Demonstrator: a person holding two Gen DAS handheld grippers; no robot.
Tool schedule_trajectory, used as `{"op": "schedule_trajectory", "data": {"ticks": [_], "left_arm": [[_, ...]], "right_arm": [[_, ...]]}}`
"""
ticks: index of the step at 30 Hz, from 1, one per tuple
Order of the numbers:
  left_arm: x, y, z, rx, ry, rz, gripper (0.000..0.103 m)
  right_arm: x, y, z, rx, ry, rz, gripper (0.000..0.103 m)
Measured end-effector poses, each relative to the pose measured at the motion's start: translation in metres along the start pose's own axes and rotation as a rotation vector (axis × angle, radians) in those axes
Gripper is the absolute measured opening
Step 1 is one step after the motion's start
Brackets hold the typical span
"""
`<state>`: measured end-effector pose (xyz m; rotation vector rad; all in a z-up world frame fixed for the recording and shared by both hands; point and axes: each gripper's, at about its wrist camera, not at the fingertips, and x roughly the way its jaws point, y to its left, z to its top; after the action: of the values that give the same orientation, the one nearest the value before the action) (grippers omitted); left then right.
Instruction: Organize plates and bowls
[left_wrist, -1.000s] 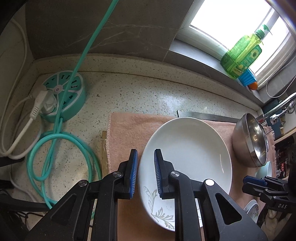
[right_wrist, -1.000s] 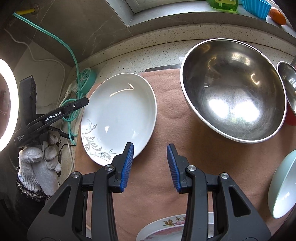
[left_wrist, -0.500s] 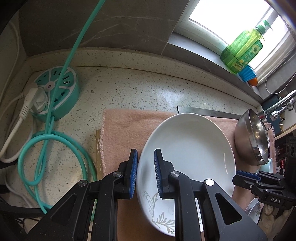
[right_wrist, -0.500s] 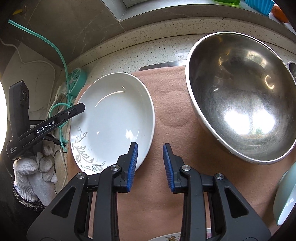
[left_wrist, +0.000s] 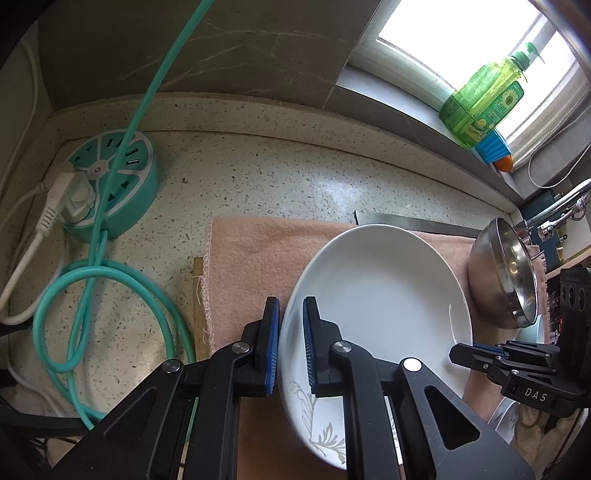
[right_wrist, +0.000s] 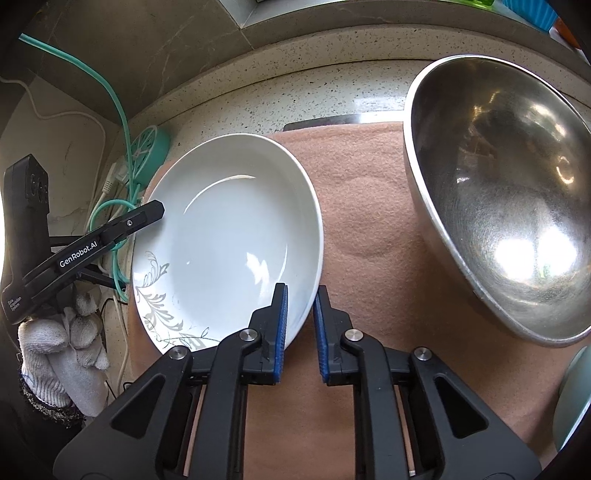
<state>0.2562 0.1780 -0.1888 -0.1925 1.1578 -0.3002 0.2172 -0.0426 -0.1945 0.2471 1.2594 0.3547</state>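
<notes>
Two hand-held grippers, left and right, clamp opposite rims of the white plate; uneven lifting risks slipping onto the steel bowl beside it.

plate: glossy white glazed ceramic, grey leaf print
bowl: brushed steel, shiny, fine scratches
cloth: matt pink felt, fuzzy
desk: speckled polished stone
cable: smooth teal plastic
glove: white knit fabric

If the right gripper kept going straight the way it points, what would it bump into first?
Nothing new, probably: the right gripper is already clamped on the white plate's rim. Past that lies the pink cloth, though depth is unclear.
</notes>
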Motion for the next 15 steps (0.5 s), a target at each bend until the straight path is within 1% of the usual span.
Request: {"op": "schedule_trajectory", "data": {"ticks": [2,8,15], "left_arm": [[-0.001,-0.001,-0.001,0.004,-0.004,0.007,0.011],[-0.001,-0.005,-0.002,-0.012,-0.005,0.015,0.011],[-0.011,-0.009,-0.012,-0.019,-0.017,0.017,0.011]], "right_arm": [[0.001,-0.002,0.001,0.008,0.003,0.009,0.009],[-0.001,-0.003,0.0,0.012,0.005,0.011,0.009],[-0.01,-0.003,-0.006,-0.003,0.012,0.022,0.009]]}}
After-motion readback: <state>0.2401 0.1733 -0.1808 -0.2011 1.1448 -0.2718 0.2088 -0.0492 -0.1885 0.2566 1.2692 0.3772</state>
